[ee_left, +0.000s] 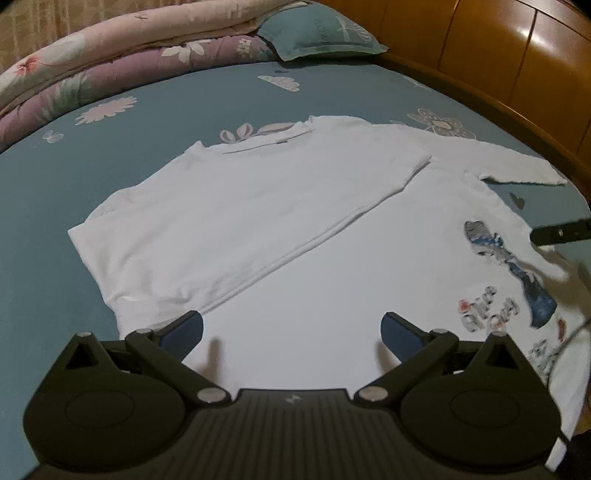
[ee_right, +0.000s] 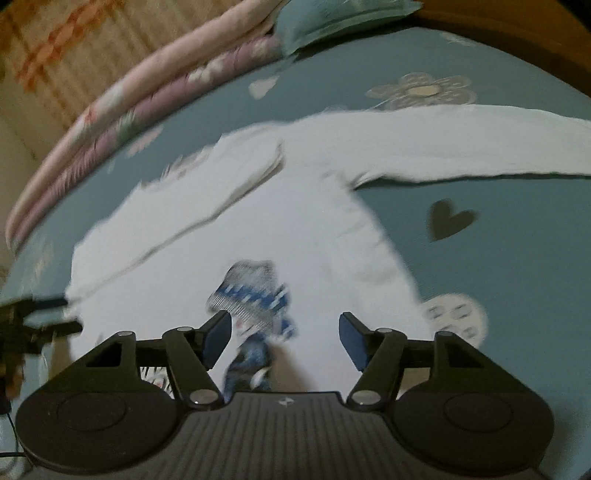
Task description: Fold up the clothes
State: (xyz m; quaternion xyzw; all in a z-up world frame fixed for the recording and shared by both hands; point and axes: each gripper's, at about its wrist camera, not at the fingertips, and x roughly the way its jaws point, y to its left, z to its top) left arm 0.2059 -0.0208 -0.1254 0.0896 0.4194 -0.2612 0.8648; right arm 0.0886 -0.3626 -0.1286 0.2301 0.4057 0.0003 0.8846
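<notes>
A white long-sleeved shirt (ee_left: 295,229) lies flat on the teal bed sheet (ee_left: 147,96), its left side folded over the body along a diagonal edge. A blue printed figure (ee_left: 517,266) shows on its right part. One sleeve (ee_right: 461,147) stretches out to the right. My left gripper (ee_left: 291,332) hovers open above the shirt's near hem, holding nothing. My right gripper (ee_right: 284,336) is open above the blue print (ee_right: 255,295), also holding nothing; that view is blurred. A dark finger of the right gripper (ee_left: 561,232) shows at the right edge of the left wrist view.
A rolled floral quilt (ee_left: 110,62) and a teal pillow (ee_left: 321,29) lie at the far side of the bed. A wooden bed frame (ee_left: 498,66) curves along the right. Bare sheet (ee_right: 498,240) lies right of the shirt.
</notes>
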